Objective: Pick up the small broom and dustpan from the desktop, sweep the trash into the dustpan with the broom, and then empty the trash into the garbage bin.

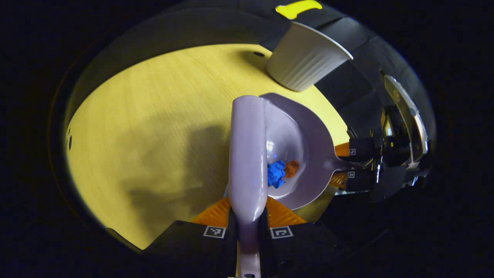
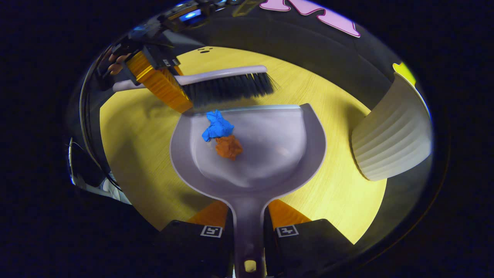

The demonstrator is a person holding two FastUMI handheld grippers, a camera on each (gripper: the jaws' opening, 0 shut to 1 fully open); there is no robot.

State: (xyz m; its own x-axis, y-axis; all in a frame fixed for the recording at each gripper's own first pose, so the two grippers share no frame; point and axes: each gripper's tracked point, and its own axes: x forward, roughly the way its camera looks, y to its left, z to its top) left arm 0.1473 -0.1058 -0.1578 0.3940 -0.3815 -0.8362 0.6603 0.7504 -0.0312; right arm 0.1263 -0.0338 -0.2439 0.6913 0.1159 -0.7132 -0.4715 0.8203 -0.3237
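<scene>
Yellow desktop [image 2: 332, 193]: one broom [image 2: 227, 83] in left jaws, one dustpan [image 2: 262, 154] in right jaws, two paper wads [image 2: 223, 135].

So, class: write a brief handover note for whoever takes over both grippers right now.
Left gripper: shut on the broom handle, bristles at the dustpan's front lip.
Right gripper: shut on the dustpan handle.
Blue paper wad and orange wad lie touching inside the pan.
White ribbed garbage bin stands on the table to the pan's right.
Done: sweeping.
Left: tip the pan into the bin.
</scene>
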